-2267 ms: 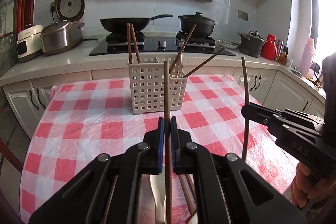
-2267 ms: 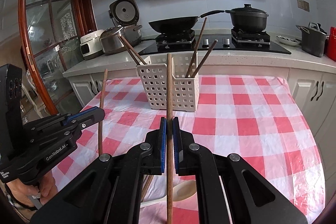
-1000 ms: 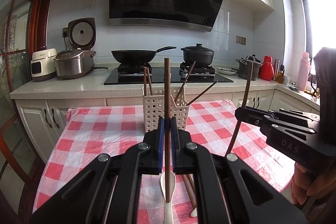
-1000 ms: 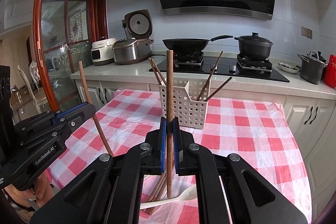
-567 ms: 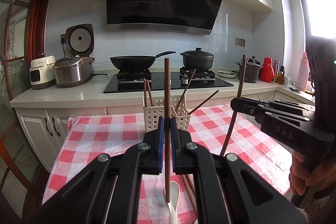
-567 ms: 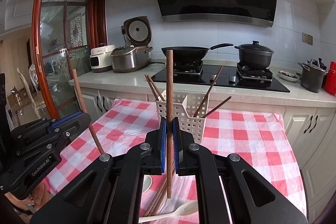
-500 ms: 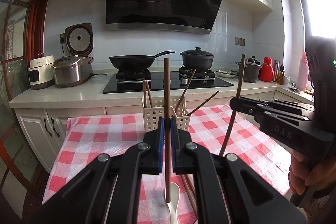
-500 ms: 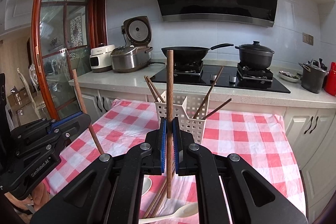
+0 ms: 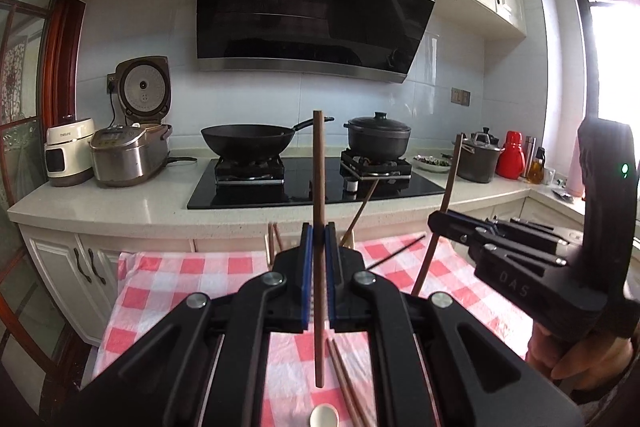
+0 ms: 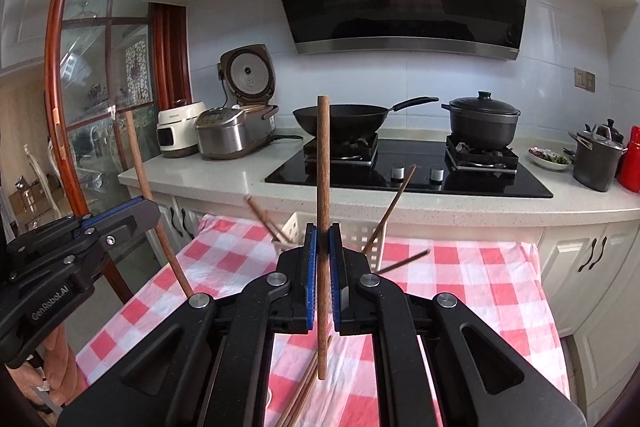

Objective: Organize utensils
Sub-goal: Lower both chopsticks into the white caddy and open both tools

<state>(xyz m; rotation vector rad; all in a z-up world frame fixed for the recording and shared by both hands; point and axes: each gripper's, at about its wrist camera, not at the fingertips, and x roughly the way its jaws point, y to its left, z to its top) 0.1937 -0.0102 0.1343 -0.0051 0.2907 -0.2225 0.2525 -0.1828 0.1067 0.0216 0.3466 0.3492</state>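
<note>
My left gripper (image 9: 318, 247) is shut on a brown wooden chopstick (image 9: 318, 187) held upright, high above the checked table. My right gripper (image 10: 323, 247) is shut on another upright chopstick (image 10: 322, 167). Each gripper shows in the other's view, the right one (image 9: 436, 221) with its chopstick (image 9: 448, 187), the left one (image 10: 152, 211) with its chopstick (image 10: 138, 155). The white slotted utensil basket (image 10: 292, 225) stands on the table behind the grippers, mostly hidden, with several chopsticks (image 10: 390, 205) leaning in it. Loose chopsticks (image 9: 344, 383) and a white spoon (image 9: 323, 418) lie on the table below.
The red and white checked tablecloth (image 9: 192, 291) covers the table, which stands in front of a counter with a hob (image 9: 248, 187), a wok (image 9: 248, 141), a black pot (image 9: 378, 139), rice cookers (image 9: 128, 151) and a red flask (image 9: 510, 155).
Both grippers have risen and drawn back from the basket, still holding their chopsticks upright. The basket now sits lower in both views and is largely hidden behind the jaws.
</note>
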